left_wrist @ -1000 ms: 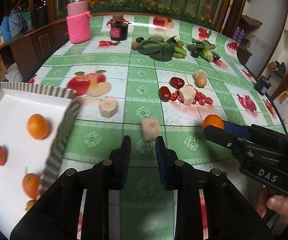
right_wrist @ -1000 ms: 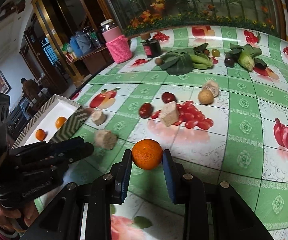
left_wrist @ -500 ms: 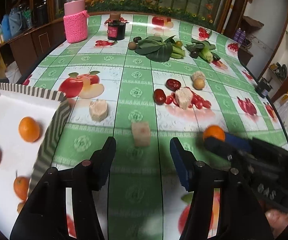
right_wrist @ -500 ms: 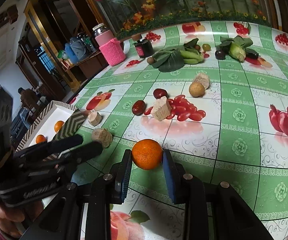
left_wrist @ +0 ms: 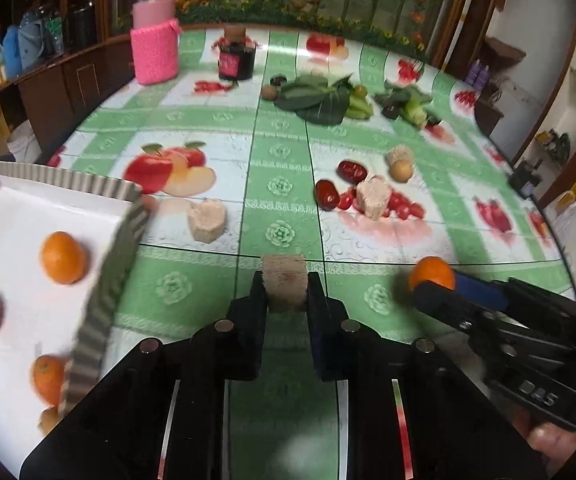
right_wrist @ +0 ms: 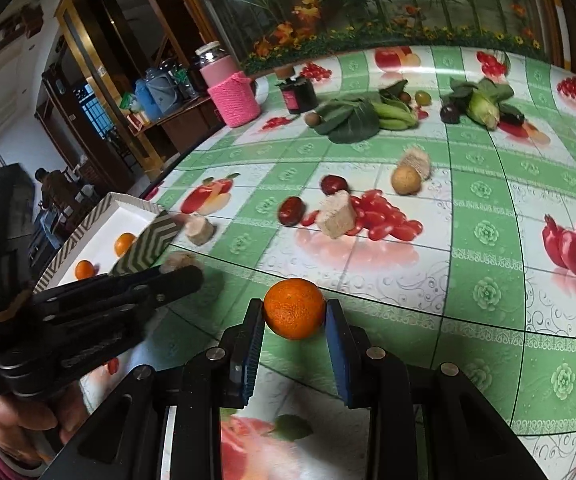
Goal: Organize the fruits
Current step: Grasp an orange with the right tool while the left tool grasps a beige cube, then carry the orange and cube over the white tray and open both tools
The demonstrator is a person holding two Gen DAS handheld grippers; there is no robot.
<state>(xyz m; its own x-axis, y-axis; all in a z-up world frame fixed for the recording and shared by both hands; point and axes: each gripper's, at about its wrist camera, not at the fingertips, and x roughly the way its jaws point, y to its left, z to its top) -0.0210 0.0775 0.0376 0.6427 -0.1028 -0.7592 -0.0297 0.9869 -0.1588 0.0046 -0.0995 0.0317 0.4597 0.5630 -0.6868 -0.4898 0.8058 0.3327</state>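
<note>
The left hand-held gripper (left_wrist: 285, 294) has just clamped shut on a pale, rough-sided cube (left_wrist: 284, 282), its pads pressing on both sides of it just above the green checked worktop (left_wrist: 279, 152). The right hand-held gripper (right_wrist: 294, 322) is partly closed, and its blue pads grip an orange (right_wrist: 294, 308) on either side.

Taking the white tray (left_wrist: 11, 208) with the zigzag-patterned rim as the mark: it sits at the worktop's left edge, and several oranges (left_wrist: 63, 257) lie apart from each other inside it. The gripped cube is just to the right of the tray's near corner, and the held orange is farther right again, well clear of the tray. Another pale block (left_wrist: 207, 220) rests on the worktop close beside the tray's far corner. A third pale piece (left_wrist: 374, 196) sits among red dates (left_wrist: 326, 195), well to the right of the tray. Leafy greens (left_wrist: 316, 98) and a jar in a pink knitted sleeve (left_wrist: 155, 36) stand far beyond the tray.
</note>
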